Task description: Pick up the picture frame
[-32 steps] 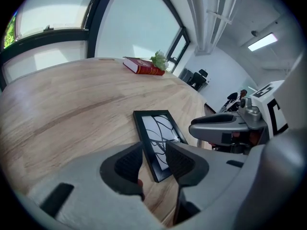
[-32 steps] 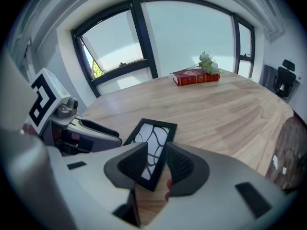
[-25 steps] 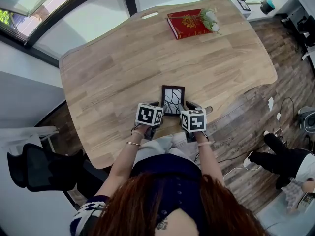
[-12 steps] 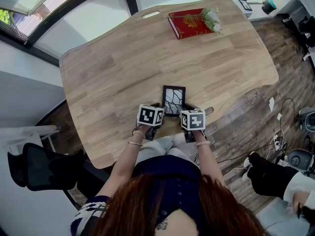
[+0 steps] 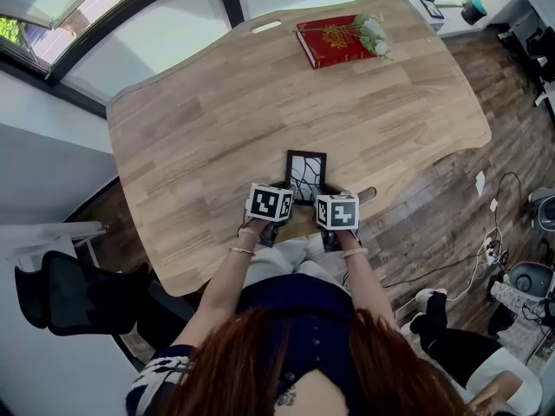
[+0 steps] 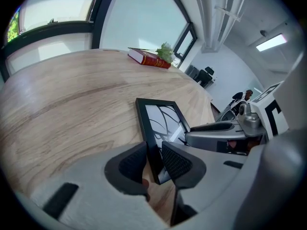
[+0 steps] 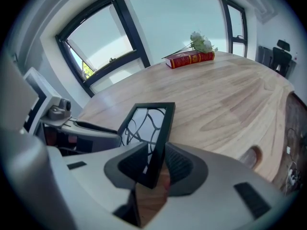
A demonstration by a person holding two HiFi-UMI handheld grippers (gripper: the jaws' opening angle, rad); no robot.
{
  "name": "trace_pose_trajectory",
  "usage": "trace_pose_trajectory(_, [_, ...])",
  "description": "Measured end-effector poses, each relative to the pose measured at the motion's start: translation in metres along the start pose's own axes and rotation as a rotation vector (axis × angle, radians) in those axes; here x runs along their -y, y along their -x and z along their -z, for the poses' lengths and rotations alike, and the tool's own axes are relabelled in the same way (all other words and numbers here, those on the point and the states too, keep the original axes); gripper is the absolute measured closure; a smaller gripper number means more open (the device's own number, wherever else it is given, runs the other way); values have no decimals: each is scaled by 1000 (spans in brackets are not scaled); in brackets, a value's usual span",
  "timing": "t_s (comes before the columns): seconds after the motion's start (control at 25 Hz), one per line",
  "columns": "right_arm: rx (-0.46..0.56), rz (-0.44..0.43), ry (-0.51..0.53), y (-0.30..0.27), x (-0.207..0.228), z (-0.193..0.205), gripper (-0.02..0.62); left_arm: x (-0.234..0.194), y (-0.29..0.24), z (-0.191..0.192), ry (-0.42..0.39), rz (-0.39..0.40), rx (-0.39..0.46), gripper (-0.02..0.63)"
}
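A small black picture frame [image 5: 305, 176] with a branch pattern lies near the front edge of the wooden table [image 5: 208, 102]. My left gripper [image 5: 284, 201] has just been closing; in the left gripper view the left gripper [image 6: 154, 159] has both pads against the left rail of the picture frame [image 6: 160, 121]. My right gripper [image 5: 325, 201] has been closing too. The right gripper view shows the right gripper [image 7: 156, 164] clamped on the right rail of the picture frame [image 7: 146, 123], near its front corner. The marker cubes hide the fingertips in the head view.
A red book [image 5: 334, 42] with white flowers [image 5: 370, 31] on it lies at the table's far side. The table's front edge runs just behind the grippers. A black chair [image 5: 78, 297] stands at the left, and cables and a person's legs [image 5: 434, 319] are on the floor to the right.
Both marker cubes have drawn slightly inward toward the frame's sides. The frame stays in the same spot. The person on the floor at the right has shifted.
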State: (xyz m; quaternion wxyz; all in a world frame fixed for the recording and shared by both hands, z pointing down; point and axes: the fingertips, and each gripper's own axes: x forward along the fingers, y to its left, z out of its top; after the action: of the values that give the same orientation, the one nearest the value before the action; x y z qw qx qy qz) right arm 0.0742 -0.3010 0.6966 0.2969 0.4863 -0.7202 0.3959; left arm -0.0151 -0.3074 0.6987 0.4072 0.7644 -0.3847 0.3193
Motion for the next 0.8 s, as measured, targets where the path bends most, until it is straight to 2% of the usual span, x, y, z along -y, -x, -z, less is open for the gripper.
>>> trace_pose_trajectory(0.28, [35, 18, 37, 10, -3, 0, 495, 3, 11, -1, -27, -35, 36, 511])
trace_pose_trajectory(0.8, [170, 34, 59, 55, -12, -11, 508, 29, 43, -12, -98, -36, 153, 512])
